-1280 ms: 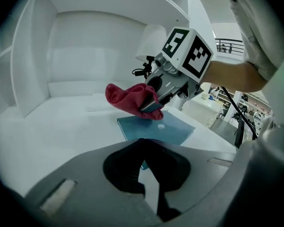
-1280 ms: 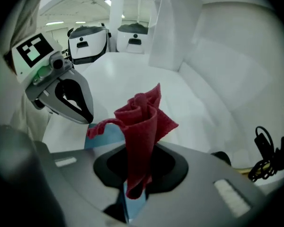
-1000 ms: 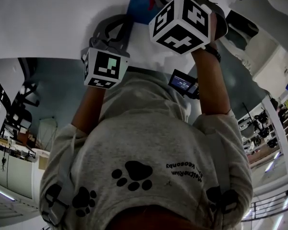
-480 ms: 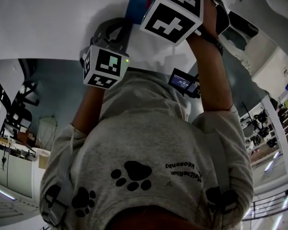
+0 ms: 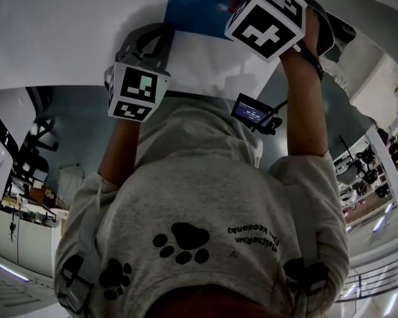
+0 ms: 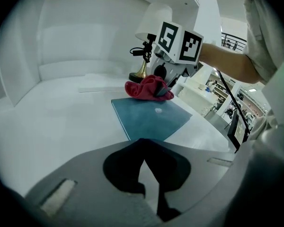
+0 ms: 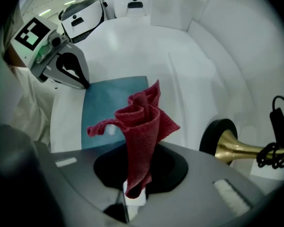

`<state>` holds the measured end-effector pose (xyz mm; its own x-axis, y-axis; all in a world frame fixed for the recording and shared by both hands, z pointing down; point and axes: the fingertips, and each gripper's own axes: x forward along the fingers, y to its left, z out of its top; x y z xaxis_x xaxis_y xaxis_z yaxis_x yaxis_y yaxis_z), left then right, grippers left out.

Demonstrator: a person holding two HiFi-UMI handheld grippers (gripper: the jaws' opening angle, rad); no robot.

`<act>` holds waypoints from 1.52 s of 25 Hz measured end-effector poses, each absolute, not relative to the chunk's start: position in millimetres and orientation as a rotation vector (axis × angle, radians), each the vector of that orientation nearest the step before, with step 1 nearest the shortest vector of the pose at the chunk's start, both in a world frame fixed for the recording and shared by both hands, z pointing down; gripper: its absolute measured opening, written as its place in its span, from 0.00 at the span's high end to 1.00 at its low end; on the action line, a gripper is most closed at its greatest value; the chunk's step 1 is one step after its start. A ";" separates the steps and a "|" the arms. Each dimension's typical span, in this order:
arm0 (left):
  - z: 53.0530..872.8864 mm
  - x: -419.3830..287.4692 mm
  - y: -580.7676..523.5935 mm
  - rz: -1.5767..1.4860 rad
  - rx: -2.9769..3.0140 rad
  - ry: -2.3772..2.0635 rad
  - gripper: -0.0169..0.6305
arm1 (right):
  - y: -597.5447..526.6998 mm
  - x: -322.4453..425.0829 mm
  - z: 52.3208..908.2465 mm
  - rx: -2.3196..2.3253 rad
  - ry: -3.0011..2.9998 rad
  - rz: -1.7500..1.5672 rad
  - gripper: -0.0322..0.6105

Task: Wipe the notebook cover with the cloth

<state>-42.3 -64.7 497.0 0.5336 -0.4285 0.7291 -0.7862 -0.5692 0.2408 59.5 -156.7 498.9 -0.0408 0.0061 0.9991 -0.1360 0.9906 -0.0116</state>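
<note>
While the wiping step appears to be under way, the left gripper (image 6: 143,149) is sitting with its jaws pressed together and nothing between them, and the right gripper view shows its tips touching the near left corner of the notebook (image 6: 151,119), seemingly pinning it down. The notebook is lying closed and flat on the white table (image 6: 61,122), one corner pointing toward the left gripper. Its cover is showing as an even blue-green sheet with one small pale mark (image 6: 158,111) near the middle; whether that is dirt or print cannot be told. Further right, the right gripper (image 7: 134,192) is pinching the red cloth (image 7: 142,131) by a narrow fold, the rest standing up bunched and ruffled. The left gripper view shows the cloth resting on the far end of the cover. To do the step well, in my judgement, the left tips should be bearing down firmly so the book is not sliding. The cloth should be travelling low and flat across the whole cover, including the pale mark. At present only a small part of the bunched cloth is likely touching the cover. At far right, a brass stand on a black base (image 7: 226,144) is standing just beyond the cloth, so strokes that way need care.
</note>
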 end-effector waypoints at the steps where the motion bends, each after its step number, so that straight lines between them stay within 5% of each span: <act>1: 497.9 -42.3 -65.2 0.844 2.216 -0.981 0.98 | -156.5 65.8 500.8 0.103 -1.600 0.113 0.87; 26: 507.5 -41.0 -76.2 0.872 2.236 -0.966 0.98 | -142.5 211.0 504.4 0.256 -1.360 0.260 0.87; 38: 507.3 -40.0 -74.9 0.859 2.224 -0.980 0.98 | -142.8 84.4 454.7 0.263 -1.722 0.171 0.87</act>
<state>-40.0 -74.9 507.3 0.5286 -0.4270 0.7337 -0.7831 -0.5789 0.2273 84.4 -142.8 454.7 -0.1517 -0.0782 0.9853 -0.2707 0.9620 0.0347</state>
